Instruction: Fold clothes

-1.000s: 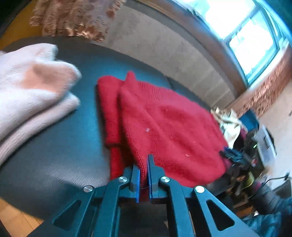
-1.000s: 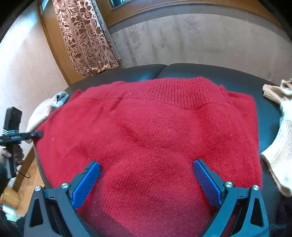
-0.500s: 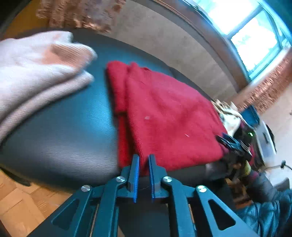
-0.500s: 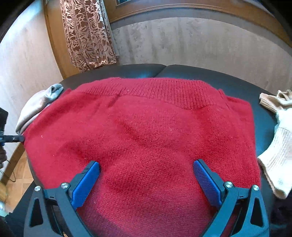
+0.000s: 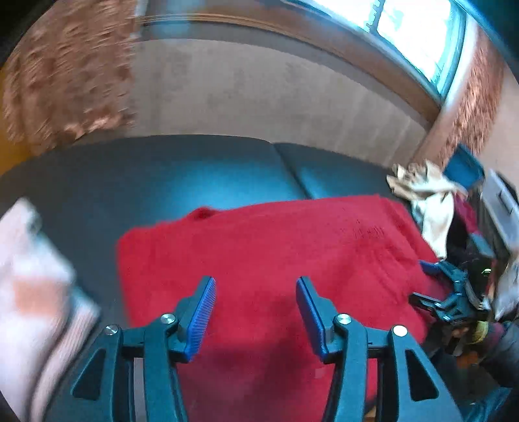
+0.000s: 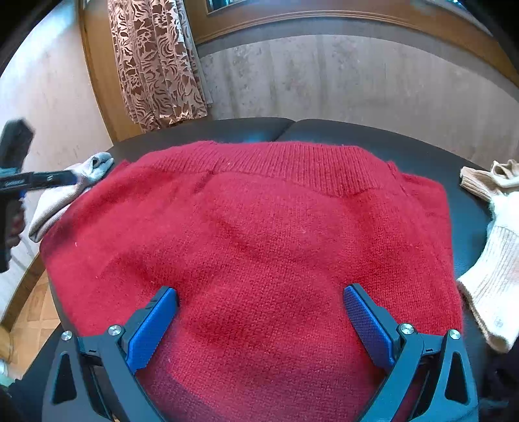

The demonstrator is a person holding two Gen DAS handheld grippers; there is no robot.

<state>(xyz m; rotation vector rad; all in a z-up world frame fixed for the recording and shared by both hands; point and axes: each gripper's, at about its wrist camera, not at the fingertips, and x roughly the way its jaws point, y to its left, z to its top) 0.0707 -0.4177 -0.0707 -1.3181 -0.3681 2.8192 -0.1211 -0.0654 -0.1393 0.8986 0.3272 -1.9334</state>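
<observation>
My left gripper (image 5: 256,311) is opening, empty; my right gripper (image 6: 259,324) is spread over the red sweater (image 6: 253,243), which stretches across mid-frame.

I see a dark leather sofa (image 6: 324,130) against a pale textured wall (image 6: 340,74), a brown patterned curtain (image 6: 155,61) on the left, wooden parquet floor (image 6: 29,318) below, and daylight pouring through a window (image 5: 405,29).
</observation>
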